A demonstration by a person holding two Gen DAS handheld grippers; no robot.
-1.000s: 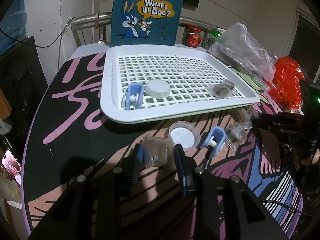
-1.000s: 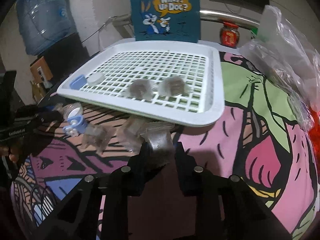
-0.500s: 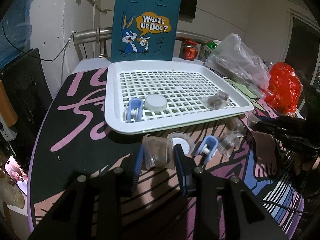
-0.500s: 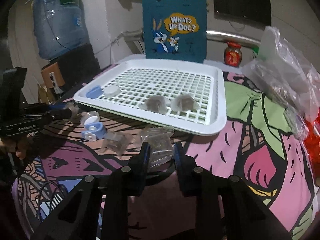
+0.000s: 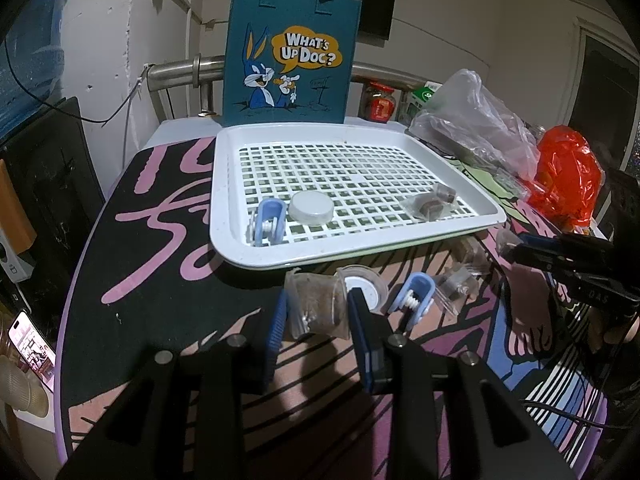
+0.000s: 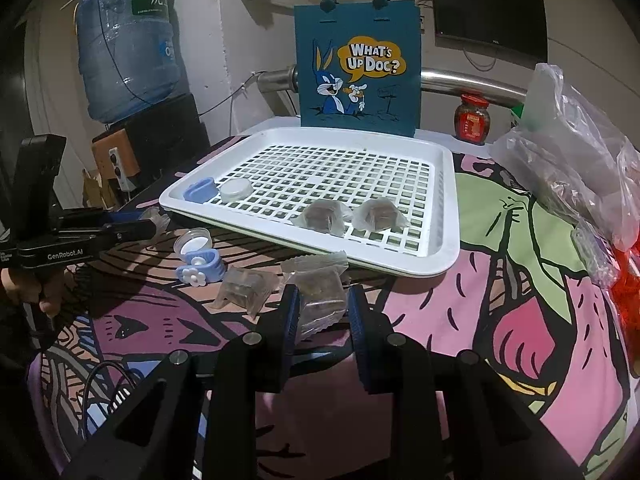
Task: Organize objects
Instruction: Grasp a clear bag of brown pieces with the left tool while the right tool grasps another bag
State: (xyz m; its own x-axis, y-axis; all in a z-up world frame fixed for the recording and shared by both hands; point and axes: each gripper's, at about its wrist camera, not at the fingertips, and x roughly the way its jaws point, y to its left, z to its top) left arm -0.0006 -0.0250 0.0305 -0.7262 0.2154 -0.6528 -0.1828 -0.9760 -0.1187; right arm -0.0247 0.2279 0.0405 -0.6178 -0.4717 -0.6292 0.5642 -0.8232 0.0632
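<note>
My left gripper (image 5: 318, 312) is shut on a clear wrapped brown packet (image 5: 316, 306), lifted above the table in front of the white slotted tray (image 5: 280, 258). My right gripper (image 6: 322, 308) is shut on another clear wrapped packet (image 6: 322, 292), lifted near the tray's front edge (image 6: 400, 266). In the tray lie a blue clip (image 5: 269, 222), a white lid (image 5: 311, 208) and two wrapped packets (image 6: 322, 218) (image 6: 378, 214). On the table lie a clear cup with a white lid (image 5: 366, 284), a blue flower clip (image 6: 200, 272) and another packet (image 6: 244, 290).
A blue "What's Up Doc?" bag (image 5: 290, 56) stands behind the tray. A clear plastic bag (image 6: 568, 160), a red bag (image 5: 568, 176) and a red jar (image 6: 474, 118) sit at the right. A water bottle (image 6: 124, 44) stands at the left. A phone (image 5: 32, 348) lies beside the table.
Both grippers have risen and drawn back from the table, each keeping its packet. The tray and the loose items have not moved.
</note>
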